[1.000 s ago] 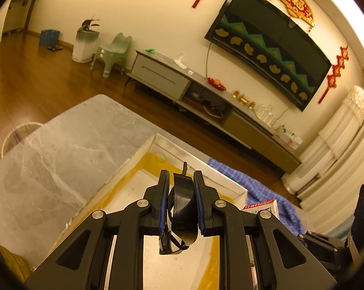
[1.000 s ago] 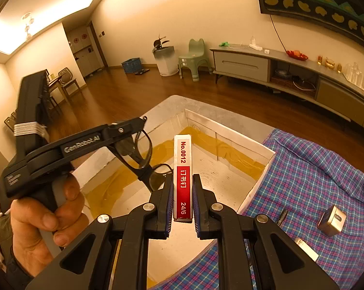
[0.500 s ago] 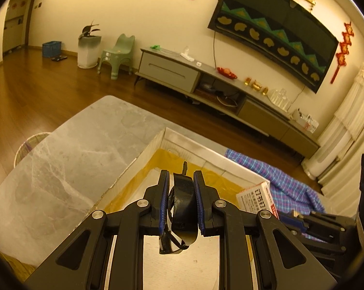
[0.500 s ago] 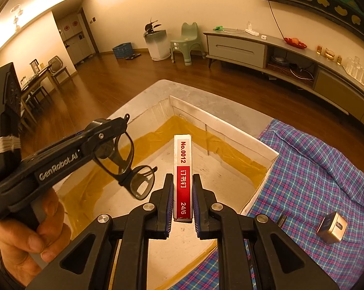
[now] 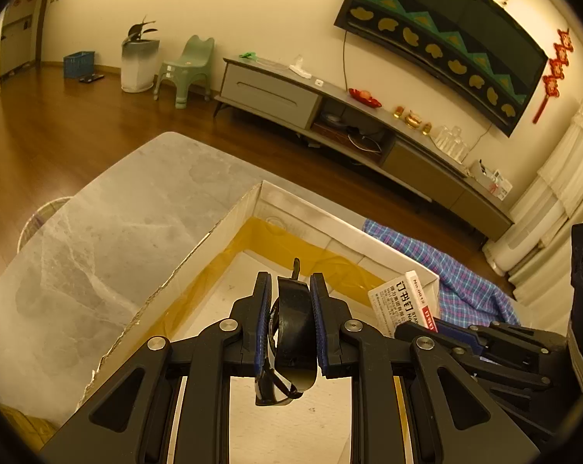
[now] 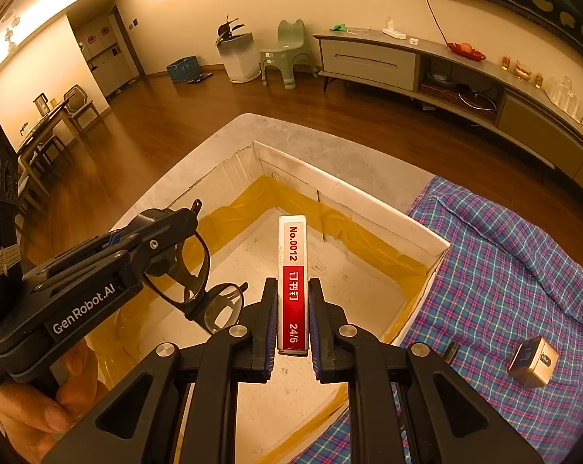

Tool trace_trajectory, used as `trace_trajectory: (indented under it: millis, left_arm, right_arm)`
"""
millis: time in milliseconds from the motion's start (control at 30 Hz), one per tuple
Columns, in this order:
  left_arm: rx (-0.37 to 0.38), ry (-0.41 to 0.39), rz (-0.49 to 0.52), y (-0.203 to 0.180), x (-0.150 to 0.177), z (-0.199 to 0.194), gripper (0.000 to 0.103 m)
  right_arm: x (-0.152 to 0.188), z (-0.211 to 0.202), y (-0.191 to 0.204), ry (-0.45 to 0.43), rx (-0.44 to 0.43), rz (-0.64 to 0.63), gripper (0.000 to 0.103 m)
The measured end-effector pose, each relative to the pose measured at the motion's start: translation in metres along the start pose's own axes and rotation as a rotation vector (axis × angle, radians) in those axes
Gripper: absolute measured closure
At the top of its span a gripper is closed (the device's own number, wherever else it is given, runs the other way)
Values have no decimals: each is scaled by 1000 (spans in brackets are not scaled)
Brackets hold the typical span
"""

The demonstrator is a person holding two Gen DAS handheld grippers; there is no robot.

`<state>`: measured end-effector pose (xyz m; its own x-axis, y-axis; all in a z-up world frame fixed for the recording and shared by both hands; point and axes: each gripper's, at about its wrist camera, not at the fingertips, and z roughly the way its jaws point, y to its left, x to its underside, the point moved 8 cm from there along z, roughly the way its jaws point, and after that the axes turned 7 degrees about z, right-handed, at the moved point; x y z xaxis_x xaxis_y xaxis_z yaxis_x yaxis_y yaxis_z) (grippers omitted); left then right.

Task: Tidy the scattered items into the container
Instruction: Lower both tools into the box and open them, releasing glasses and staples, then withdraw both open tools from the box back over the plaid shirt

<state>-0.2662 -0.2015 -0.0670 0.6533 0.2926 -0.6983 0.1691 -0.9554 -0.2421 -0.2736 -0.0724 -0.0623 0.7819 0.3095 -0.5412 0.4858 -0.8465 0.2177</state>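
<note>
Both grippers hang over the open white box (image 6: 353, 201), which sits at the far corner of the marble table (image 5: 109, 224) with its right wall against a plaid cloth (image 6: 515, 255).

The left gripper (image 5: 290, 323) has its jaws pinched on a folded pair of black glasses (image 5: 293, 328). From the right wrist view the glasses (image 6: 193, 274) dangle lenses down above the left part of the box floor, and the person's hand (image 6: 40, 413) grips that tool's handle.

The right gripper (image 6: 290, 323) has its jaws pressed on the lower end of a red and white staple box (image 6: 291, 270), which juts forward over the middle of the box floor. From the left wrist view the staple box (image 5: 401, 301) shows just inside the box's right wall.

On the plaid cloth, near its right edge, a small silver cube-shaped thing (image 6: 533, 359) lies well apart from the box.
</note>
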Motion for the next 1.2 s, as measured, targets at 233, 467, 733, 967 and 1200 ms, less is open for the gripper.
trace_trajectory:
  millis: [233,467,733,967,1200]
  left_arm:
    - [28,11,-30,2,-2,7,83]
    - [48,40,-80,5,6,22,82]
    - [56,36,-105,9,7,19,66]
    - [52,28,-107,9,6,7,64]
    - [47,8,-86,9,8,-11,64]
  right_arm:
    - [-5,6,0,14,12,8,88]
    - [-5,18,-5,35,23,32,85]
    - [5,20,-19,56,30,66,81]
    - [16,8,-12,66,20,51,81]
    - [30,-13,2,61,-3,35,81]
